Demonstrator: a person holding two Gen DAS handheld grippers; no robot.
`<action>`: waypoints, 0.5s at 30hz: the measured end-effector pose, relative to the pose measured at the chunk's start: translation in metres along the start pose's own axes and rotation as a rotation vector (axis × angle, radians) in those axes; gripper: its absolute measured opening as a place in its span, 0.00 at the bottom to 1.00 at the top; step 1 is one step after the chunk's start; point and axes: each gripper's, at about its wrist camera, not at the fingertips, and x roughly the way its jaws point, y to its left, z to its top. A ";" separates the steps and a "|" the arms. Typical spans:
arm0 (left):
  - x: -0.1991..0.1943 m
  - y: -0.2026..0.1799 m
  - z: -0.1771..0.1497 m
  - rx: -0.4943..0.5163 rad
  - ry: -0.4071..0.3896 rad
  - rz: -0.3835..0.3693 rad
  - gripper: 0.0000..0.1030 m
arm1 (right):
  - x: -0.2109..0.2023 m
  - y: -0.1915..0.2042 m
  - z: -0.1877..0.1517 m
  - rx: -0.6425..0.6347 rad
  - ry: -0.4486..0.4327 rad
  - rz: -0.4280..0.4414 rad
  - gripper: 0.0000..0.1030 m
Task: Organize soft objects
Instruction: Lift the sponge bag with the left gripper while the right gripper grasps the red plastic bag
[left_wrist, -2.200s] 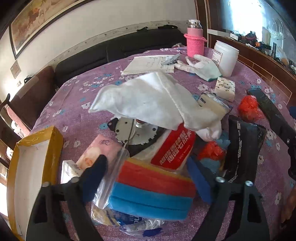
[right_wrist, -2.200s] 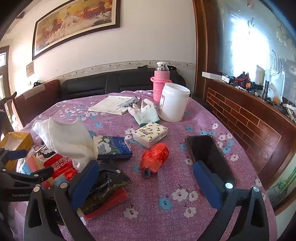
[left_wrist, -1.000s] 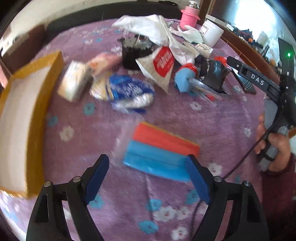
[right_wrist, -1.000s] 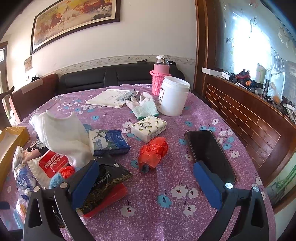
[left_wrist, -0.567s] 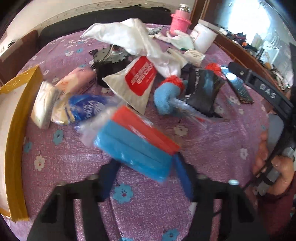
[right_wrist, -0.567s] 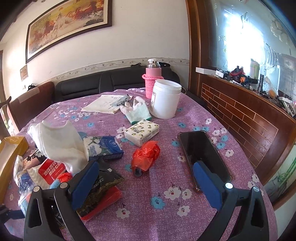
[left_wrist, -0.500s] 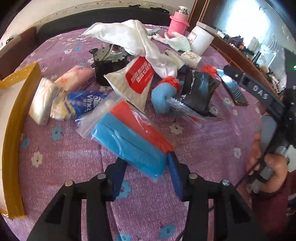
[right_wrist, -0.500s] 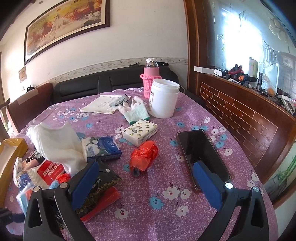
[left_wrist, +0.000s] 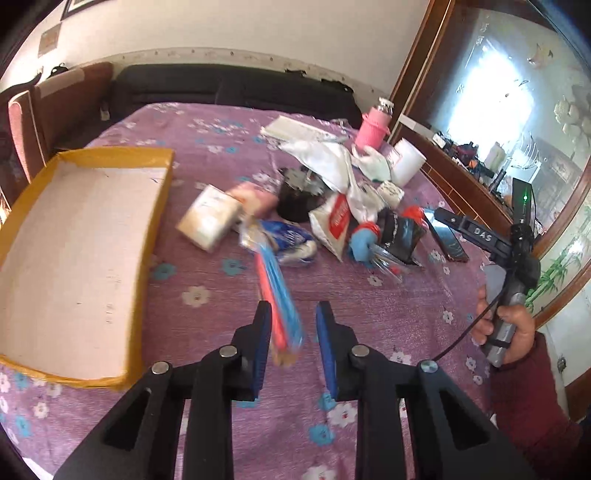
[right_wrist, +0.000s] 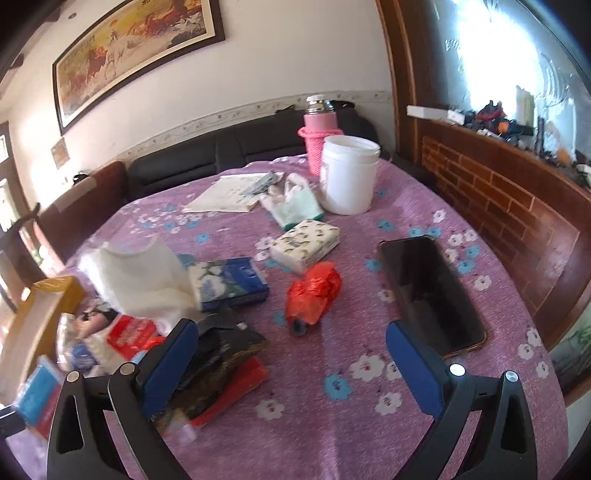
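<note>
My left gripper (left_wrist: 293, 334) is shut on a clear bag of red and blue sponges (left_wrist: 277, 291), seen edge-on and blurred, held above the purple cloth. The same bag shows at the far left of the right wrist view (right_wrist: 38, 391). An open yellow cardboard box (left_wrist: 70, 254) lies to the left of it. My right gripper (right_wrist: 291, 365) is open and empty, over the cloth near a red plastic bag (right_wrist: 314, 291). A heap of soft things lies mid-table: white cloth (right_wrist: 136, 273), tissue packs (right_wrist: 231, 282), black pouch (right_wrist: 218, 354).
A phone (right_wrist: 430, 291) lies right of the right gripper. A white tub (right_wrist: 349, 179), a pink flask (right_wrist: 319, 134), a glove (right_wrist: 295, 206) and papers (right_wrist: 229, 194) stand at the back. A black motor part (left_wrist: 297, 194) sits in the heap.
My left gripper has closed on the sponge bag and lifted it back from the heap, then swung left so the yellow box comes into view. The right gripper has barely moved.
</note>
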 end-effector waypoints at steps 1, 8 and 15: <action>-0.002 0.003 0.000 -0.002 -0.004 0.003 0.23 | -0.004 0.002 0.003 -0.002 0.009 0.010 0.99; 0.015 0.014 -0.011 -0.035 0.055 -0.011 0.49 | 0.001 0.039 0.028 -0.040 0.137 0.093 0.99; 0.043 0.007 -0.018 0.051 0.122 0.080 0.58 | 0.024 0.037 0.065 -0.045 0.181 0.058 0.99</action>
